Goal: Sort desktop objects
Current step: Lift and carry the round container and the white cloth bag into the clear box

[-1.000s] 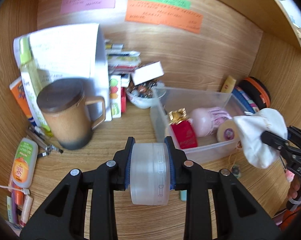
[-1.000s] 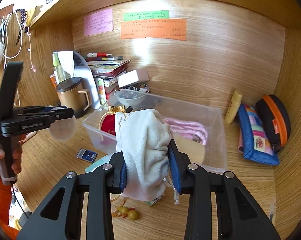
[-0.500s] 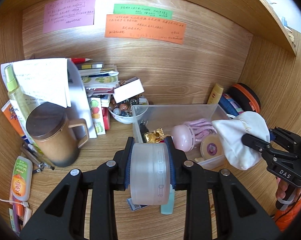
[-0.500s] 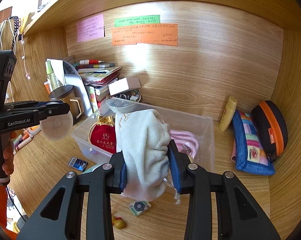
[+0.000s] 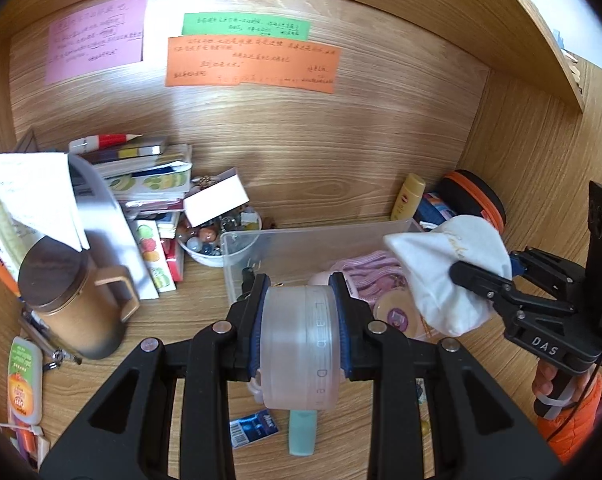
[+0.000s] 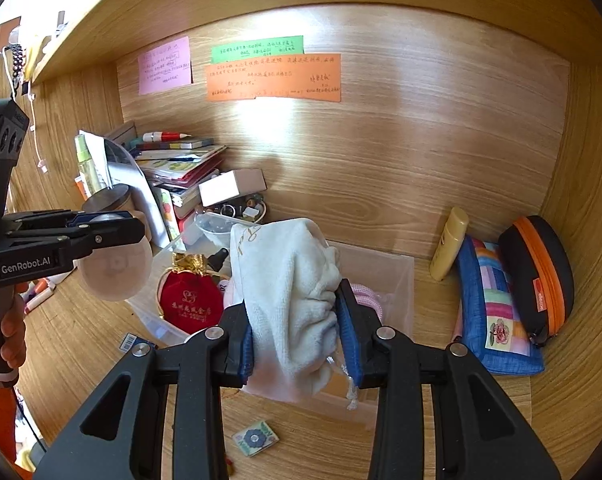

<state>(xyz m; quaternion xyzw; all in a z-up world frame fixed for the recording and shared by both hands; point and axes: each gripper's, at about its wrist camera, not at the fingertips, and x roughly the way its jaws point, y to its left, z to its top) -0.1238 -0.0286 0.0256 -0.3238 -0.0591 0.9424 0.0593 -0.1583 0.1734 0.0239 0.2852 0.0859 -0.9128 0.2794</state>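
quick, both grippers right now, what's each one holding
Left gripper: shut on the frosted round container.
Right gripper: shut on the white cloth pouch, above the clear plastic bin.

Three notes are counted above the bin: one pink, one green, one orange. Two pouches are counted right of it, one mug left.

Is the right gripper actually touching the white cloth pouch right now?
Touching. The right wrist view shows the right gripper with both blue pads pressed into the white cloth pouch, bunching it between them.
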